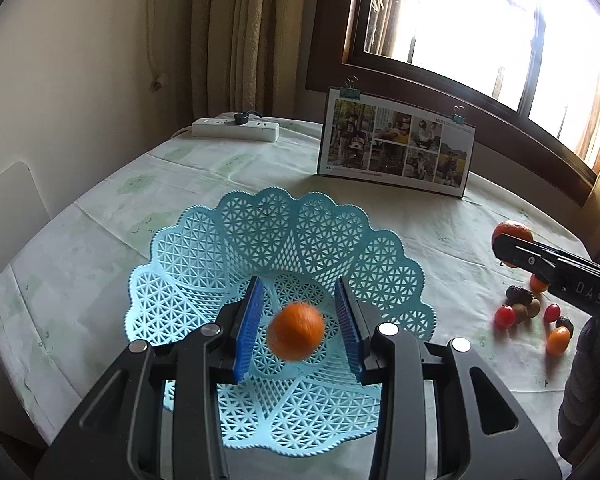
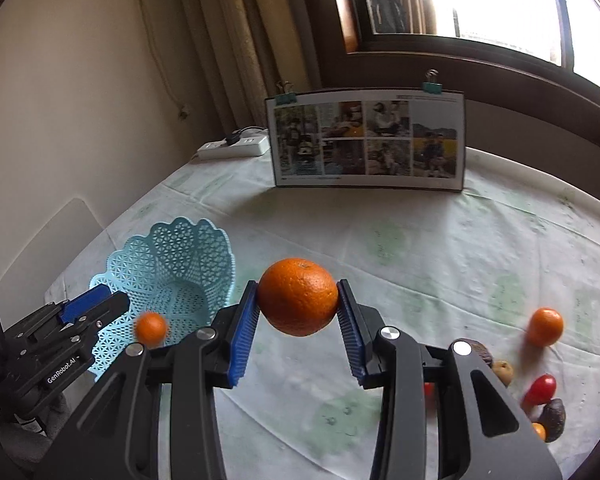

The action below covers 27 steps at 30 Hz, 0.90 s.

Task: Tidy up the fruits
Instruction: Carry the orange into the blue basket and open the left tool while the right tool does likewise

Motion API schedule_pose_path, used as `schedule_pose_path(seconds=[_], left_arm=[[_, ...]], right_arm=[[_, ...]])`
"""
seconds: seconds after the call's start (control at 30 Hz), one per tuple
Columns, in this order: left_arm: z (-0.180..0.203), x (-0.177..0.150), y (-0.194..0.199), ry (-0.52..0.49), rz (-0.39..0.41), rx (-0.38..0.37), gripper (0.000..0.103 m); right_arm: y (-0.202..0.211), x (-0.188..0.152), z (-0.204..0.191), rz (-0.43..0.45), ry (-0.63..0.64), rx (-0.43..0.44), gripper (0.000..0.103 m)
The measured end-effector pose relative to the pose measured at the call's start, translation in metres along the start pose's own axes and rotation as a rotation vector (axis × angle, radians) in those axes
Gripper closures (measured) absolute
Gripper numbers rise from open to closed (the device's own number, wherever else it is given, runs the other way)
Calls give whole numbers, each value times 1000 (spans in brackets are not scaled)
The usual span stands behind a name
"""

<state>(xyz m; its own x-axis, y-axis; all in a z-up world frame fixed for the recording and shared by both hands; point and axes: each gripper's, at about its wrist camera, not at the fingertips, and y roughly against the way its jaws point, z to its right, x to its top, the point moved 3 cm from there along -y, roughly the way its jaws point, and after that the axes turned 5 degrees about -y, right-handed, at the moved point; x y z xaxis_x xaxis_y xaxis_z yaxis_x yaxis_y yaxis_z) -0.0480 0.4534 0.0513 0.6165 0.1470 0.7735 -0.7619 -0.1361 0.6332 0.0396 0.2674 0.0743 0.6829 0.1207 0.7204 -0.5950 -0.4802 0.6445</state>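
Blue-padded left gripper (image 1: pixel 300 320) over the pale blue lattice basket (image 1: pixel 260 232), jaws spread wide, a small blurred orange (image 1: pixel 296 330) loose between them, touching neither pad. Right gripper (image 2: pixel 298 312) clamped on a large orange (image 2: pixel 298 296), held above the tablecloth (image 2: pixel 380 248). Remaining small fruits (image 1: pixel 534 312) clustered on the cloth, well apart from the basket.

My left gripper (image 1: pixel 300 322) hangs over the blue lattice basket (image 1: pixel 204 248), its blue pads (image 1: pixel 250 326) spread wide, with a small, blurred orange fruit (image 1: pixel 296 330) between them touching neither pad. At far right my right gripper (image 1: pixel 518 254) clasps a larger orange (image 1: pixel 512 230) above a cluster of small fruits (image 1: pixel 534 316) on the pale tablecloth (image 1: pixel 100 216); a photo board (image 1: pixel 396 144) stands behind the basket
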Motion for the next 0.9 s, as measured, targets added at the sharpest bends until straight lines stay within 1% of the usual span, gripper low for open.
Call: schedule_pose_path(seconds=[0.03, 0.07, 0.1, 0.17, 0.27, 0.37, 0.43, 0.57, 0.8, 0.87, 0.9], left_arm=[[-2, 0, 1, 1, 3, 1, 63], [-7, 1, 2, 5, 7, 5, 54], [-10, 1, 3, 8, 11, 10, 40], [-20, 1, 8, 25, 33, 31, 28], [-32, 2, 14, 37, 60, 65, 18], [-44, 3, 21, 55, 86, 94, 13], [-48, 4, 23, 64, 98, 99, 9], [-52, 5, 25, 66, 109, 110, 5], [-52, 6, 24, 85, 112, 111, 3], [-51, 6, 24, 92, 114, 105, 3], [-49, 7, 25, 93, 116, 102, 3]], right_arm=[[-4, -1, -9, -6, 11, 9, 64], [-8, -1, -17, -12, 20, 18, 64], [-11, -2, -24, -19, 28, 28, 64], [-17, -3, -38, -29, 43, 45, 64], [-23, -5, -52, -42, 64, 66, 64], [-29, -7, -62, -52, 76, 80, 63], [-33, -7, -67, -54, 77, 86, 62], [-34, -7, -71, -46, 82, 93, 62], [-29, -7, -59, -34, 55, 76, 62], [-26, -9, -53, -31, 43, 64, 61], [-25, -10, -49, -28, 35, 57, 57]])
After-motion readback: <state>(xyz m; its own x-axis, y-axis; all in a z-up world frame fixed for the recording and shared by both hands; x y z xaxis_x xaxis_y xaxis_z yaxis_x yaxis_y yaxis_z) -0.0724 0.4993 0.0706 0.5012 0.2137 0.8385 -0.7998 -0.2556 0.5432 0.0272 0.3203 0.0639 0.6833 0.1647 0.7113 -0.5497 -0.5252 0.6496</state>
